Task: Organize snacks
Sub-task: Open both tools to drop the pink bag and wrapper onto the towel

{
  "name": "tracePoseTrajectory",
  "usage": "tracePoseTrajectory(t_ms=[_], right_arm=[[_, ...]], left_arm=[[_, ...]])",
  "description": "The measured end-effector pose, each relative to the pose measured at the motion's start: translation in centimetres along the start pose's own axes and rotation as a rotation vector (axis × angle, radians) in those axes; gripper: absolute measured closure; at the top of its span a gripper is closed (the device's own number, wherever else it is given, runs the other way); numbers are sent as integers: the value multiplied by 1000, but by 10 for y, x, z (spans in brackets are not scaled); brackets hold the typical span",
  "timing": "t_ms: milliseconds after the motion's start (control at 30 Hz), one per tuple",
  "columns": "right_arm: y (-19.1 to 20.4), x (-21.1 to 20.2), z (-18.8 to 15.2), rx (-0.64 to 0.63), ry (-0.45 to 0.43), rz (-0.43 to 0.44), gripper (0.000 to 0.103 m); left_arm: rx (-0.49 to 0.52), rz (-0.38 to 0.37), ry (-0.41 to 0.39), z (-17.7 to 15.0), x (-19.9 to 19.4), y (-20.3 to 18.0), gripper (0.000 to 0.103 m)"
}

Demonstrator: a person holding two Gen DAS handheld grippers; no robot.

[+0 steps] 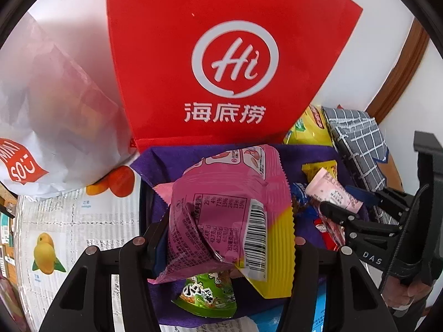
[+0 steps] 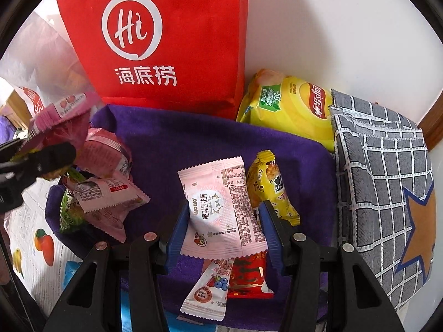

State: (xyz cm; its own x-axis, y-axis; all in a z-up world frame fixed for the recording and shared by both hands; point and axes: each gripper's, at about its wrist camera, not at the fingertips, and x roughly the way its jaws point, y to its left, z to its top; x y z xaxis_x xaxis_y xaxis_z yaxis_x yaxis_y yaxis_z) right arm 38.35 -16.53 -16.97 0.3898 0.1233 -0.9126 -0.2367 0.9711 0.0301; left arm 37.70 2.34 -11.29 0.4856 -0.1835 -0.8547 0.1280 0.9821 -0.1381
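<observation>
Snack packets lie scattered on a purple cloth (image 2: 210,144) spread over a fruit-printed newspaper sheet (image 1: 69,221). My left gripper (image 1: 224,238) is clamped on a pink-and-yellow snack packet (image 1: 229,207), barcode side facing the camera, held above the cloth. Beneath that packet rests a green snack packet (image 1: 207,293). My right gripper (image 2: 221,229) has its blue pads (image 2: 177,229) pressed against both sides of a pale pink nougat packet (image 2: 221,213), which is likewise gripped and raised off the cloth.

Below the nougat packet lie a red packet (image 2: 249,276) and a white berry-printed packet (image 2: 207,293), overlapping. A yellow snack bar (image 2: 271,188) lies just beside the right pad. Further pink packets (image 2: 108,193) are piled at the left of the cloth in the right wrist view.

Behind the cloth stands a red Haidilao bag (image 2: 166,41), upright against the white wall. A yellow Lay's crisps bag (image 2: 288,108) sits beside it, touching a grey checked fabric pouch (image 2: 382,179). A white Miniso bag (image 1: 41,110) stands left of the red bag.
</observation>
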Motion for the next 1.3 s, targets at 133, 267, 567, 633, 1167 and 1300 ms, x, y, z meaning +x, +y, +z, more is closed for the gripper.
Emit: tracePoseTrajectory(t_ms=[133, 267, 567, 633, 1167, 1300], right_arm=[[-4, -3, 1, 9, -6, -13, 51], [-8, -3, 1, 27, 1, -13, 51], [-5, 1, 1, 10, 14, -23, 51], [-5, 2, 1, 8, 14, -23, 51], [-4, -5, -2, 9, -4, -34, 51], [-3, -8, -3, 7, -6, -39, 51]], left_arm=[[3, 5, 12, -1, 3, -1, 48], [4, 5, 24, -2, 7, -2, 48], [21, -3, 45, -5, 12, -7, 48], [22, -3, 50, -5, 13, -6, 48], [34, 0, 53, -5, 14, -7, 48], [38, -2, 49, -5, 12, -8, 48]])
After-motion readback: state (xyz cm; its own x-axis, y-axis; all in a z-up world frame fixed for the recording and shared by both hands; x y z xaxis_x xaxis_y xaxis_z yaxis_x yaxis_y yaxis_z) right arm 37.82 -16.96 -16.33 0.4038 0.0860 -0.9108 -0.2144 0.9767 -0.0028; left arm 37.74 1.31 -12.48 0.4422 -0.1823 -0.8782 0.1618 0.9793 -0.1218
